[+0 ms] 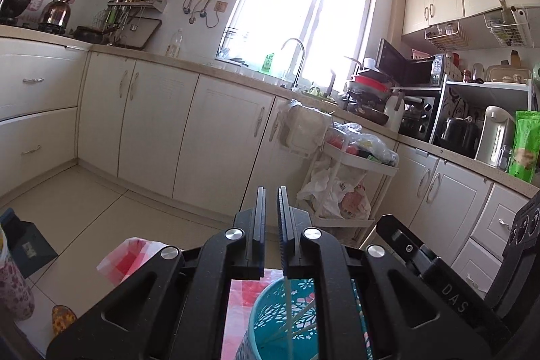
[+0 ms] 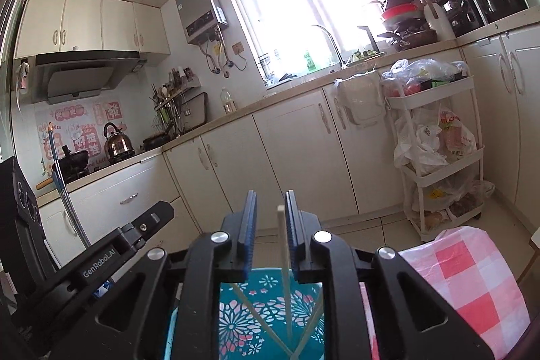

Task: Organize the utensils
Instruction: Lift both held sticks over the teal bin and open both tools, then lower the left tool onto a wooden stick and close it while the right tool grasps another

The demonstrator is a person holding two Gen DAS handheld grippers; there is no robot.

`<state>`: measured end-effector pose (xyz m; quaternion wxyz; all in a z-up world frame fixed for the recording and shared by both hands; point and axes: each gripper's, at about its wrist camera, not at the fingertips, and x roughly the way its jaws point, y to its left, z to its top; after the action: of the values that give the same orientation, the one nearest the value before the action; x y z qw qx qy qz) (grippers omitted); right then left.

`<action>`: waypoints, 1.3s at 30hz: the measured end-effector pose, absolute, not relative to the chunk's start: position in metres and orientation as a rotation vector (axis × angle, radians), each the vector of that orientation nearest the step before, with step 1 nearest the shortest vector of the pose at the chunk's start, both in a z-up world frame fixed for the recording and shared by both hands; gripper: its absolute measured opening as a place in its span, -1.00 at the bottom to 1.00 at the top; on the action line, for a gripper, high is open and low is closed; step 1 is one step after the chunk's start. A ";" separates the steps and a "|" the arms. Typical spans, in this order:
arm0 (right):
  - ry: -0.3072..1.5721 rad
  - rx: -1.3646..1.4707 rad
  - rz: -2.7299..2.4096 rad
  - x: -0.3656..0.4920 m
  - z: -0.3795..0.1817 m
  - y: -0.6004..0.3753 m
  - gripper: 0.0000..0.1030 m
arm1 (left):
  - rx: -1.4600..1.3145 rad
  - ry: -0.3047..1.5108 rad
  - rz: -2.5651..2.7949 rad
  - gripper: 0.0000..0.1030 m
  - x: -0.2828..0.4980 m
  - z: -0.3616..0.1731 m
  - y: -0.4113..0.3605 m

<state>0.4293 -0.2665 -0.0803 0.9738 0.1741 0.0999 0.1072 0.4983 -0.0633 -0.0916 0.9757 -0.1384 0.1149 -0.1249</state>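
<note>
A teal cut-out basket (image 2: 256,309) stands below both grippers on a red-and-white checked cloth (image 2: 472,285), with several pale chopsticks leaning inside. My right gripper (image 2: 270,196) is open above it. One chopstick (image 2: 281,245) stands upright between the jaws, resting against the right finger, its lower end in the basket. In the left wrist view my left gripper (image 1: 271,191) hovers over the same basket (image 1: 270,319), jaws together but for a narrow slit. A thin chopstick (image 1: 289,309) drops from under its right finger into the basket. Whether the pads pinch it is hidden.
A white trolley (image 2: 438,177) stuffed with plastic bags stands by the cream cabinets (image 2: 303,157). The other tool's black housing (image 1: 425,255) sits close on the right. A floral bottle (image 1: 13,285) and a dark box (image 1: 27,245) lie left. A blue-handled pole (image 2: 64,198) leans at the counter.
</note>
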 end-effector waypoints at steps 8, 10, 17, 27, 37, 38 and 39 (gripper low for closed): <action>0.208 0.394 0.180 0.392 -0.076 -0.291 -0.51 | -0.262 0.268 -0.244 -0.48 0.470 -0.092 -0.052; 0.219 0.402 0.169 0.376 -0.077 -0.297 -0.48 | -0.261 0.285 -0.239 -0.42 0.459 -0.094 -0.048; 0.357 0.397 0.142 0.325 -0.106 -0.306 -0.36 | -0.267 0.387 -0.226 -0.16 0.410 -0.118 -0.031; 0.779 0.243 0.241 0.318 -0.196 -0.259 -0.35 | -0.206 0.626 -0.206 -0.02 0.368 -0.185 -0.035; 0.934 0.078 0.235 0.328 -0.225 -0.223 -0.51 | -0.169 0.778 -0.178 0.09 0.356 -0.219 -0.044; 0.936 0.054 0.223 0.329 -0.225 -0.221 -0.53 | -0.164 0.789 -0.178 0.10 0.357 -0.221 -0.046; 0.948 0.036 0.222 0.331 -0.225 -0.220 -0.59 | -0.157 0.798 -0.179 0.11 0.356 -0.223 -0.048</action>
<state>0.3307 -0.2202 -0.2254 0.8836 0.0172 0.4556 0.1067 0.3564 -0.0481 -0.2232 0.9145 -0.0761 0.3877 -0.0868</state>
